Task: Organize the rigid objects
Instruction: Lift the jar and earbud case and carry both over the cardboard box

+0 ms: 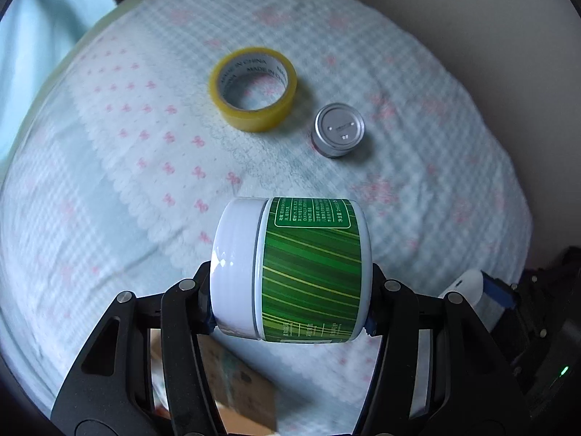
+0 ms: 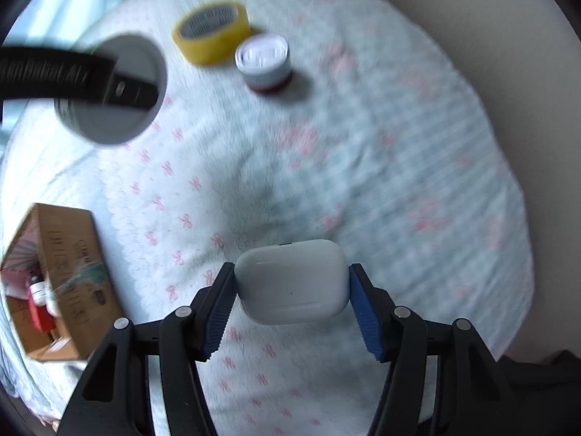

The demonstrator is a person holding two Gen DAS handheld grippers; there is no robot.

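Observation:
My left gripper [image 1: 290, 305] is shut on a white jar with a green striped label [image 1: 294, 269], held sideways above the bed. The jar's base shows in the right wrist view [image 2: 116, 91], with the left gripper's finger across it. My right gripper [image 2: 290, 290] is shut on a white earbuds case [image 2: 290, 285]; the case also shows at the right edge of the left wrist view [image 1: 468, 287]. A yellow tape roll [image 1: 252, 89] [image 2: 210, 29] and a small silver tin [image 1: 337, 130] [image 2: 263, 63] lie on the bed further ahead.
The bed has a pale checked cover with pink bows [image 1: 145, 167] [image 2: 363, 181]. An open cardboard box [image 2: 78, 283] holding a few items sits at the left, and part of it shows under the left gripper [image 1: 236, 388]. A beige wall [image 2: 472, 18] is at the right.

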